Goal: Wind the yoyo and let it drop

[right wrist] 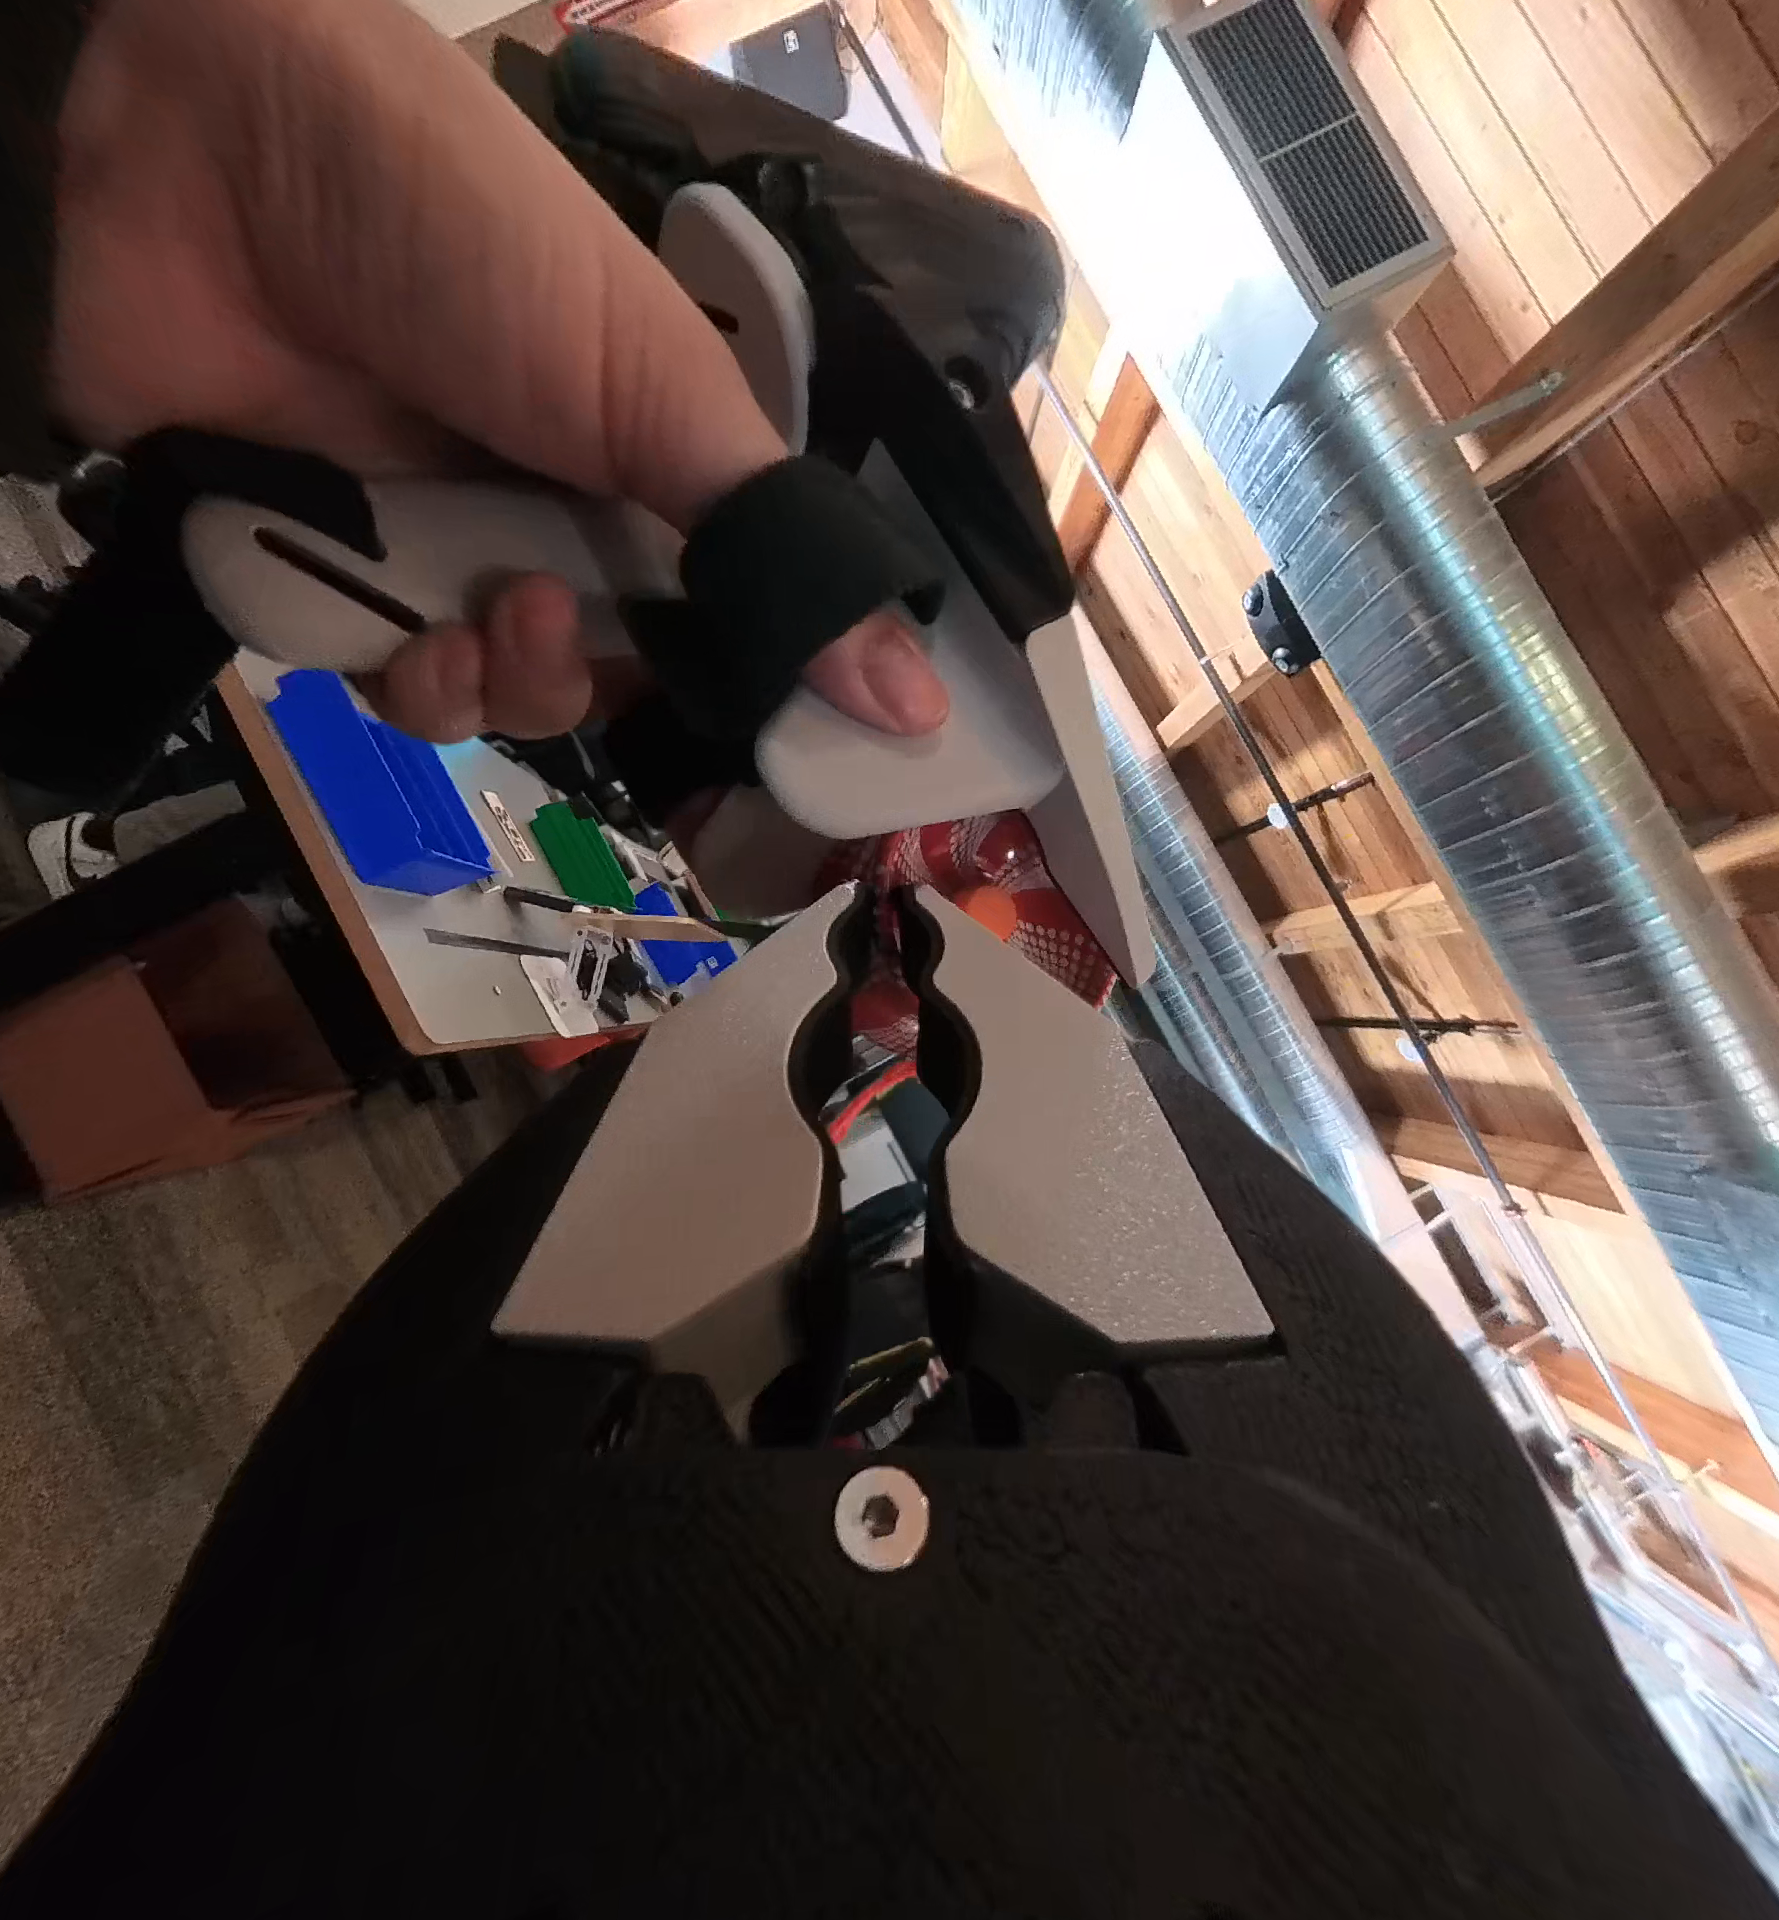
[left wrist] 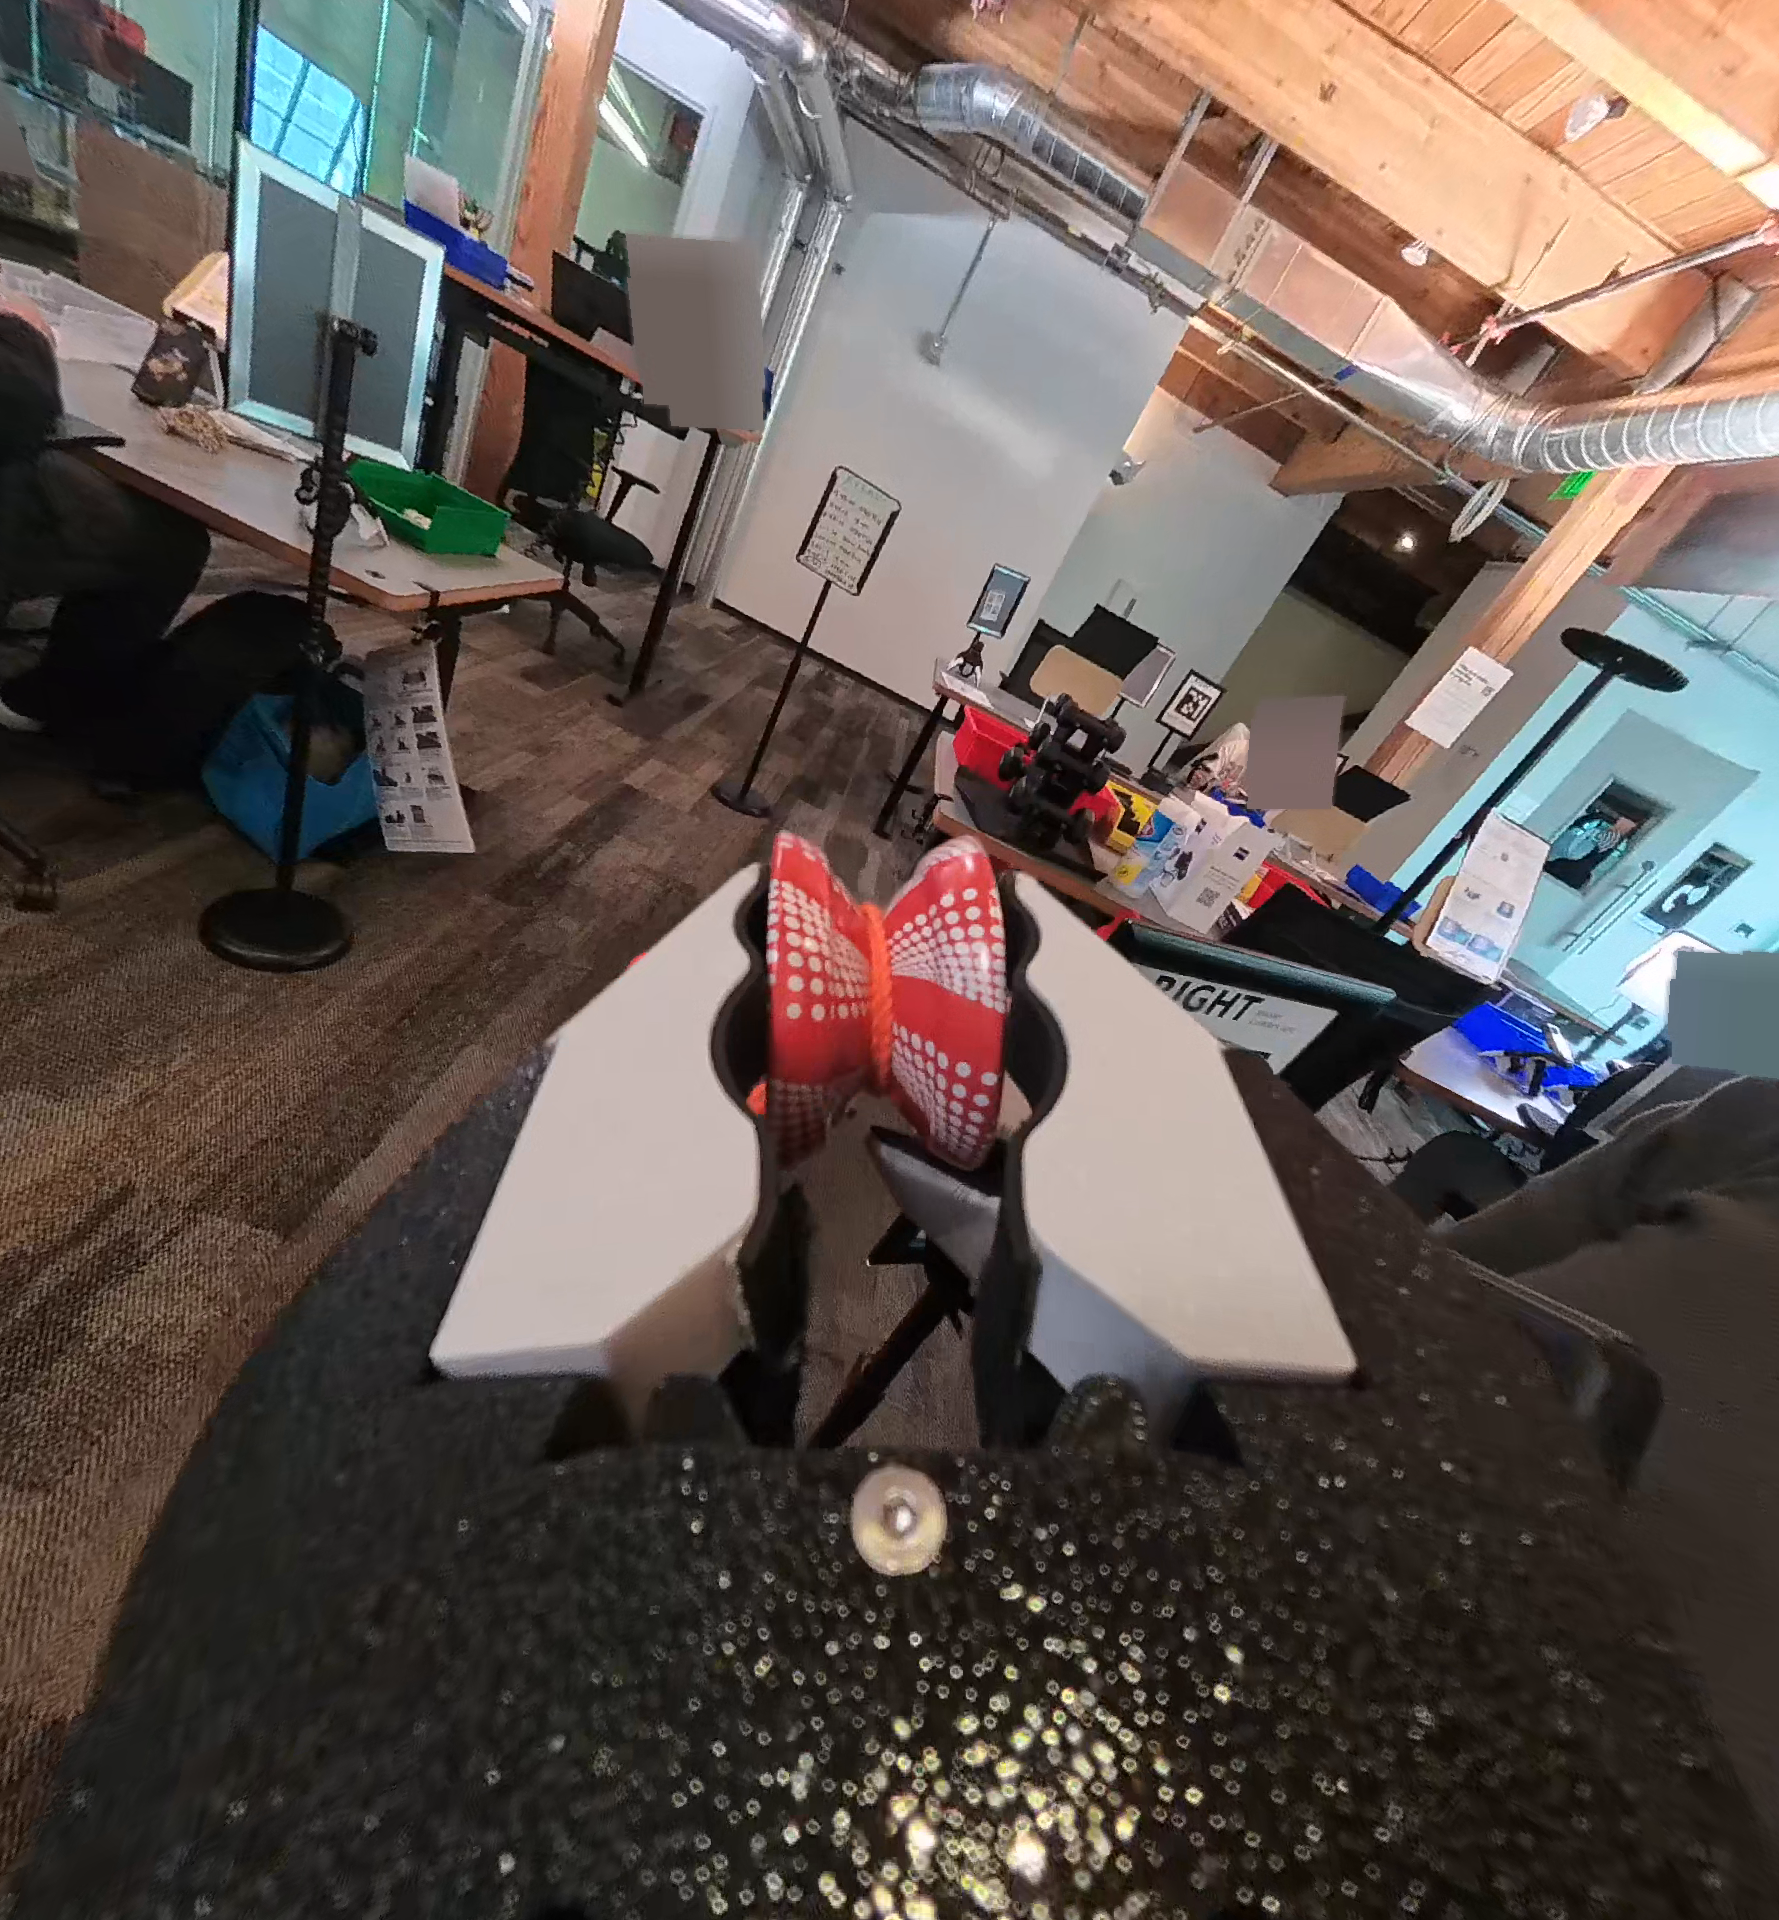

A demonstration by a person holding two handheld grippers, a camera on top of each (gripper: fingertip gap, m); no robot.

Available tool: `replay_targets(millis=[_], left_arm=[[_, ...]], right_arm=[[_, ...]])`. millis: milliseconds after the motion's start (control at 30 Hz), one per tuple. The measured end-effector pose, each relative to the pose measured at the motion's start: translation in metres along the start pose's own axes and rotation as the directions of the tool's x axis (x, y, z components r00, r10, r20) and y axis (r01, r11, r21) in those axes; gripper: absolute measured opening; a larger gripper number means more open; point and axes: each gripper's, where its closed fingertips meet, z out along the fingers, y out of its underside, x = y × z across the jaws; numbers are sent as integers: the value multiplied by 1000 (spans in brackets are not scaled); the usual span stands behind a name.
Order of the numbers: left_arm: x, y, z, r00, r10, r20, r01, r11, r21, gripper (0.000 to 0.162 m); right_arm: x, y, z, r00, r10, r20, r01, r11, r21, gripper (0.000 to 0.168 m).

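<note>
While the person's bare hand (right wrist: 365, 312) w/ a black finger strap gripped the handle, the left grey-fingered black gripper (left wrist: 885, 997) was clamped on the red plastic yoyo w/ white dot pattern (left wrist: 890, 1013), one finger on each outer face, held up off the floor. Right grey-fingered black gripper (right wrist: 880, 909) sat just below it, tips nearly touching, narrow; whether it pinched anything, couldn't tell. Thin orange string (left wrist: 877, 987) lay wound in the yoyo's groove.
</note>
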Motion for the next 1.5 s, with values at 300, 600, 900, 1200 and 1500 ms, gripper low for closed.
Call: replay_targets(millis=[300, 600, 900, 1200, 1500], left_arm=[[-17, -32, -55, 936, 200, 290, -239, 965, 106, 40], [-6, -46, -65, 915, 264, 305, -310, 944, 111, 40], [4, -48, -50, 957, 238, 168, -267, 947, 177, 40], [17, -69, -50, 980, 140, -142, -97, 957, 272, 40], [3, -58, -53, 981, 70, -182, -20, 965, 262, 40]], right_arm=[[46, 4, -36, 881, 462, -101, -454, 886, 97, 48], [73, 14, -43, 575, 818, 37, -818, 572, 66, 56], [71, 31, -39, 538, 841, 61, -843, 536, 48, 39], [40, 10, 0, 448, 871, 204, -891, 453, 22, 36], [20, 9, 30, 470, 871, 141, -879, 476, -12, 27]])
